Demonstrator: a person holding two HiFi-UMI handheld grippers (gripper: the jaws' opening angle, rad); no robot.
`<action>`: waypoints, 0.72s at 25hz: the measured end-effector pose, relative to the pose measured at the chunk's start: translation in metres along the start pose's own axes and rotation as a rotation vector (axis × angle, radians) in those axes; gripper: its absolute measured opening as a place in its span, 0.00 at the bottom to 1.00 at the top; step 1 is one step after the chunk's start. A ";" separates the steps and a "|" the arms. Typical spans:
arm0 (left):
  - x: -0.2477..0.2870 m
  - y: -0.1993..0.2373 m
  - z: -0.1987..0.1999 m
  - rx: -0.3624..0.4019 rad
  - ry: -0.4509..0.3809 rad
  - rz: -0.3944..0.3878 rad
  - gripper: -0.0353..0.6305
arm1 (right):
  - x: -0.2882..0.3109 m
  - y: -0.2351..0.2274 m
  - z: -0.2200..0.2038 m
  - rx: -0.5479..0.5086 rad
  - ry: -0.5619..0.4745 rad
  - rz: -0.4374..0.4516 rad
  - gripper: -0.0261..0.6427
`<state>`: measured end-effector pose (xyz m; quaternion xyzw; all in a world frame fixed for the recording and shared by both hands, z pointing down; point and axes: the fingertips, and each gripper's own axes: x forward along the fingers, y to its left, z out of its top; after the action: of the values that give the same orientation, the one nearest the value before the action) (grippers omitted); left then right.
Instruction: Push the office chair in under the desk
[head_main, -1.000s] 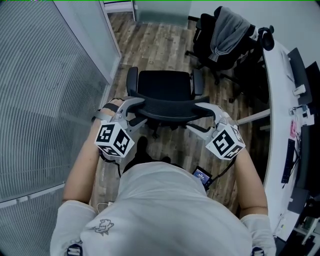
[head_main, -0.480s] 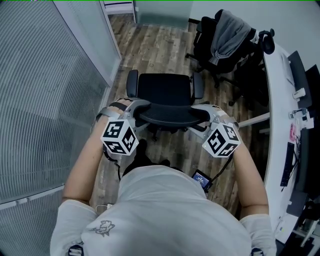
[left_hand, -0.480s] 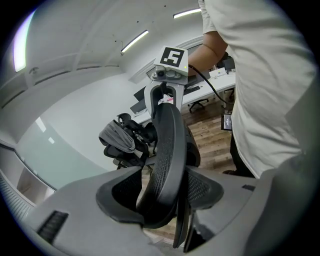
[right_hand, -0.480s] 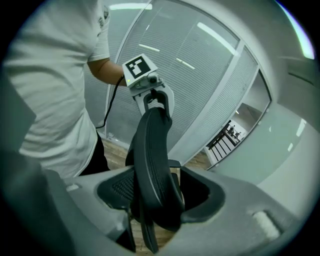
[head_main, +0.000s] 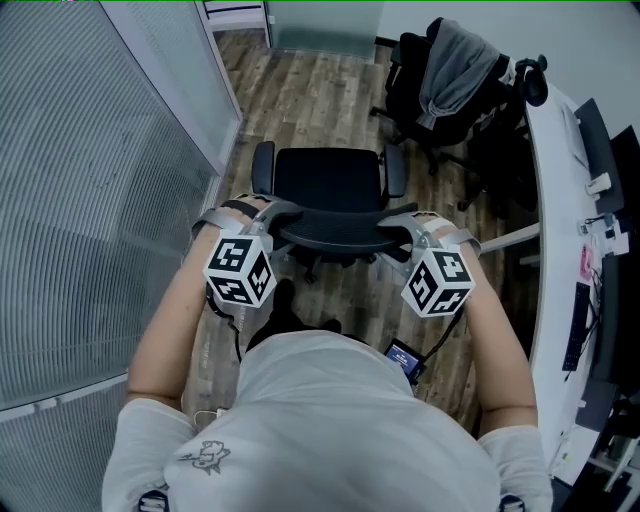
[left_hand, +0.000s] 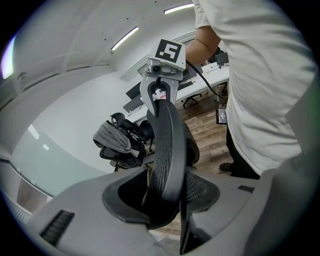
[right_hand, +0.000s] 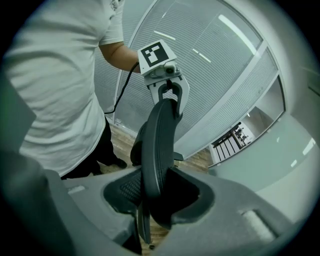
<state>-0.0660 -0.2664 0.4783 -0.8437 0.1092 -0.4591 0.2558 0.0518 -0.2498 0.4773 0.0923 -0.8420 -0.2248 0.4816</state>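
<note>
Moved since the earlier frame: both tongs are drawing in on the backrest (head_main: 335, 232), and their jaws have just been closing.

- Left tongs (head_main: 278, 216): gripping one side edge of the backrest.
- Right tongs (head_main: 397, 228): gripping the other edge.
- Office chair (head_main: 330, 178): standing between the tongs, well apart from the tabletop (head_main: 552, 180), which is lying beyond the right tongs.
- Step, as judged: keeping both grips even while turning and rolling the chair toward the tabletop, pushing level to stop it swivelling.
- Count: tongs, two; office chairs, two, with the second chair (head_main: 405, 62) carrying a grey garment (head_main: 455, 60); tabletop, one.

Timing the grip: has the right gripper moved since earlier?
Yes: the right gripper shifted left, away from the desk; its jaws have been closing on the backrest.
</note>
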 end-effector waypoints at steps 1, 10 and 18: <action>0.001 -0.001 0.000 0.001 0.000 -0.008 0.30 | 0.000 0.001 -0.001 -0.001 0.006 0.006 0.24; 0.007 -0.007 0.010 0.019 -0.004 -0.045 0.30 | -0.007 0.008 -0.008 -0.005 0.032 -0.008 0.22; 0.009 -0.011 0.020 0.034 -0.013 -0.063 0.30 | -0.015 0.015 -0.014 0.005 0.056 -0.005 0.22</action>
<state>-0.0448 -0.2536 0.4816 -0.8451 0.0732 -0.4634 0.2563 0.0721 -0.2351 0.4790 0.1018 -0.8286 -0.2215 0.5041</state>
